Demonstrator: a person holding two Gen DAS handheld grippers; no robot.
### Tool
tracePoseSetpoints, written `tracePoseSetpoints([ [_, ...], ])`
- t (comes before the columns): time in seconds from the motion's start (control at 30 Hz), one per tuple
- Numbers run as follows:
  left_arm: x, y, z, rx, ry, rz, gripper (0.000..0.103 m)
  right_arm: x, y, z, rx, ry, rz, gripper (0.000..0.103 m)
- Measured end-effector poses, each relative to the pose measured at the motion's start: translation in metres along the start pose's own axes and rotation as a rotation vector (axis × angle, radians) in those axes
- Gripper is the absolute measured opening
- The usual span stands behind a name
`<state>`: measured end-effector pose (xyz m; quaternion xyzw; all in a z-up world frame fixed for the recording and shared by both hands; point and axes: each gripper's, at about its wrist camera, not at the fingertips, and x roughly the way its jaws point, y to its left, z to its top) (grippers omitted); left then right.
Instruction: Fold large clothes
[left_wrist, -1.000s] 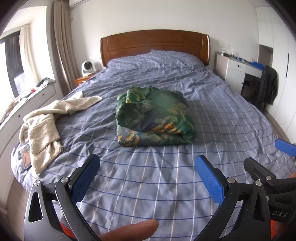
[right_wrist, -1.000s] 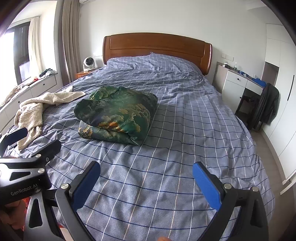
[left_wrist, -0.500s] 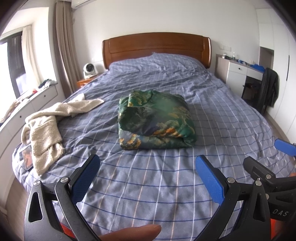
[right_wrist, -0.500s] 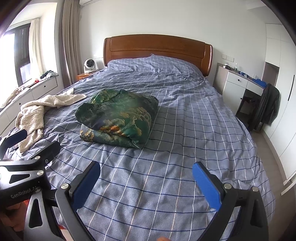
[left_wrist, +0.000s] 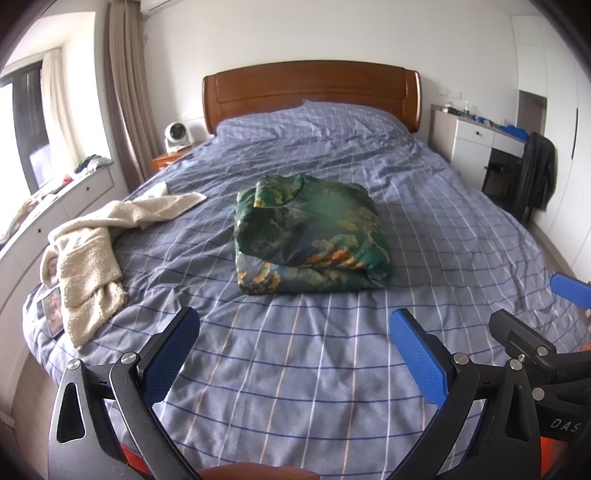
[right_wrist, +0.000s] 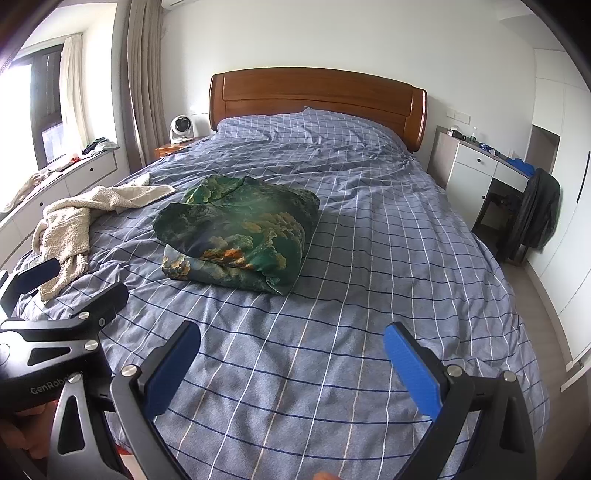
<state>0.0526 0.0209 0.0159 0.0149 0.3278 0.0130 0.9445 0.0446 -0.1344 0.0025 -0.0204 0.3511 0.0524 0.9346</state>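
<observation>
A home bedroom: a wide bed (left_wrist: 332, 369) in blue checked bedding under a wooden headboard (left_wrist: 310, 92), curtains (left_wrist: 122, 110) by the window, a small fan (right_wrist: 181, 127) on the nightstand, white drawers (right_wrist: 476, 166) against the wall.

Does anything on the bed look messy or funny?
Yes. The cream towel lies rumpled at the left edge of the bed, one end trailing toward the side, not folded. The green printed garment in the middle is folded into a bundle, a bit lumpy. Both grippers are open and empty.
</observation>
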Motion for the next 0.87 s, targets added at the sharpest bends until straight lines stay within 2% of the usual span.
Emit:
tracePoseSetpoints([
  [0.57,0.000,0.006,0.006,-0.015,-0.009,0.007,0.102,-0.004,0.000,0.007,-0.021,-0.013,0.011,0.101],
  [0.77,0.002,0.010,0.004,-0.052,0.005,-0.011,0.102,-0.003,0.000,0.004,-0.019,0.007,0.016,0.101],
  [0.87,0.001,0.008,0.004,-0.040,-0.004,0.000,0.102,-0.003,-0.001,0.003,-0.017,0.010,0.015,0.101],
])
